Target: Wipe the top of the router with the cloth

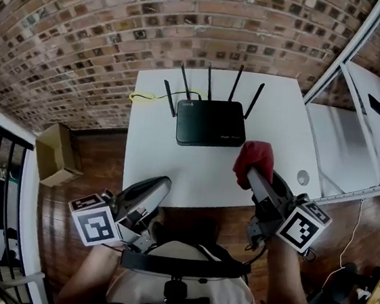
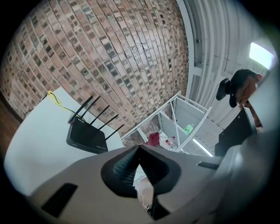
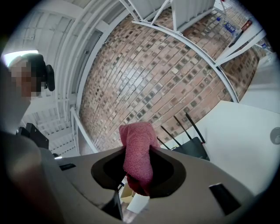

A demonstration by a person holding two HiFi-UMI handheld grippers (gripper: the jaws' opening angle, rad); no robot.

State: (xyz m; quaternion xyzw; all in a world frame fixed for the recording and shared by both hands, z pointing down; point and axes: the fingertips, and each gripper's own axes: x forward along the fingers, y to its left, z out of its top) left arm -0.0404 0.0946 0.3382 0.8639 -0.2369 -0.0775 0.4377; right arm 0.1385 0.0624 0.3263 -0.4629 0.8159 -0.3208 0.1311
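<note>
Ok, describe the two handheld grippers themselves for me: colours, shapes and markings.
The left gripper and right gripper match. Each has a smooth grey body tapering to two narrow fingers with dark ribbed inner faces. Each carries a white cube printed with black square markers. No sleeves show on the forearms behind them.

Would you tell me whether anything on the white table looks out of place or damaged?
Nothing stands out: the black four-antenna router sits flat on the white table, and a thin yellow cable loops loosely behind its left side.
</note>
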